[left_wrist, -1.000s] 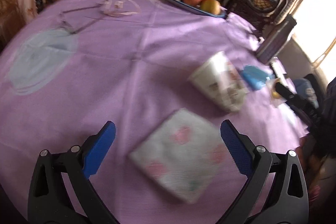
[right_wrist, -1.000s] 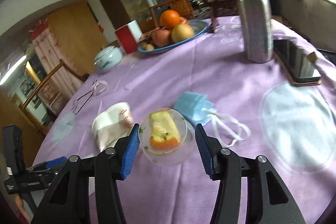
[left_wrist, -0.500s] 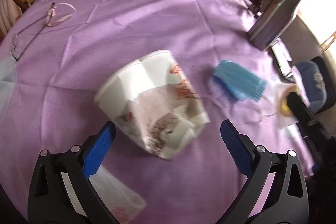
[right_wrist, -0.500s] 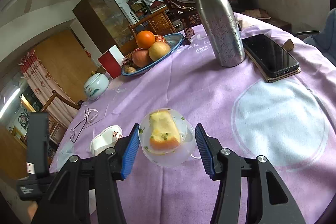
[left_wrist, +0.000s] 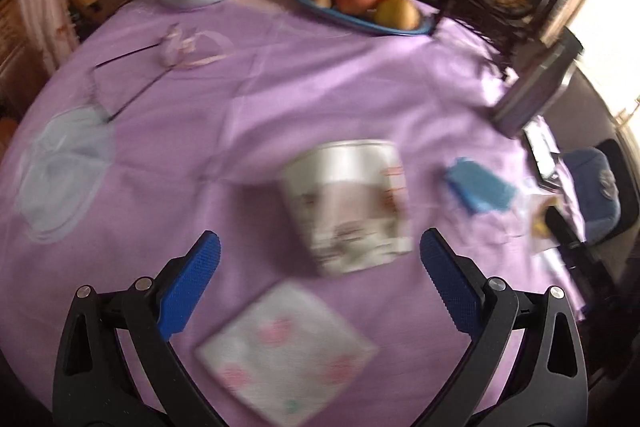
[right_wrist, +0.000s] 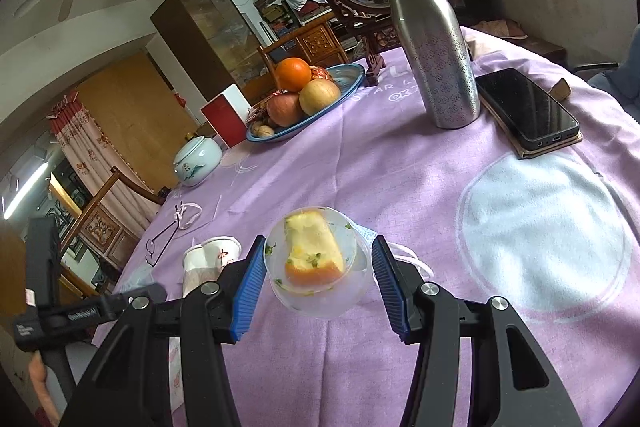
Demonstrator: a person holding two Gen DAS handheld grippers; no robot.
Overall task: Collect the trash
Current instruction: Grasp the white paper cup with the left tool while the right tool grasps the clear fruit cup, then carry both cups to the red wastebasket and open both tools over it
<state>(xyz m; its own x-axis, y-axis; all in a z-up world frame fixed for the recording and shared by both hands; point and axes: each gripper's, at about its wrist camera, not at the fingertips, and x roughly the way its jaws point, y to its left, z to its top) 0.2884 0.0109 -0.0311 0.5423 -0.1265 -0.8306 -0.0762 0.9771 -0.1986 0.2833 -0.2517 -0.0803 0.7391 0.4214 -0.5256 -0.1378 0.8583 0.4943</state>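
Paper is what lies ahead of the left gripper (left_wrist: pixel 320 267): a folded floral napkin (left_wrist: pixel 286 351) low between its spread arms and, just beyond it, a crushed paper cup (left_wrist: pixel 348 205) on its side on the purple tablecloth (left_wrist: pixel 320 87). The jaws stand wide with nothing between the blue pads, so this tool is released. The left wrist view is smeared by motion, so which of the two pieces it is going for cannot be told. To do the pick well, the person would best steady the hand, settle on one piece, and bring the pads down on either side of it; the cup looks likely to flatten further, so a squeeze across its creased sides seems safer than across the rim. The thin napkin may need one pad slid under an edge.

Further right, a blue face mask (left_wrist: pixel 480 189) lies near the cup, apart from it.

At the right, the right gripper (right_wrist: pixel 318 285) is clenched on a clear plastic cup (right_wrist: pixel 320 291) that holds a bitten chunk of yellow fruit (right_wrist: pixel 314 253), pads against its sides, above the cloth. Keeping that cup upright and the grip unchanged should stop the scrap tipping out while the other hand works.
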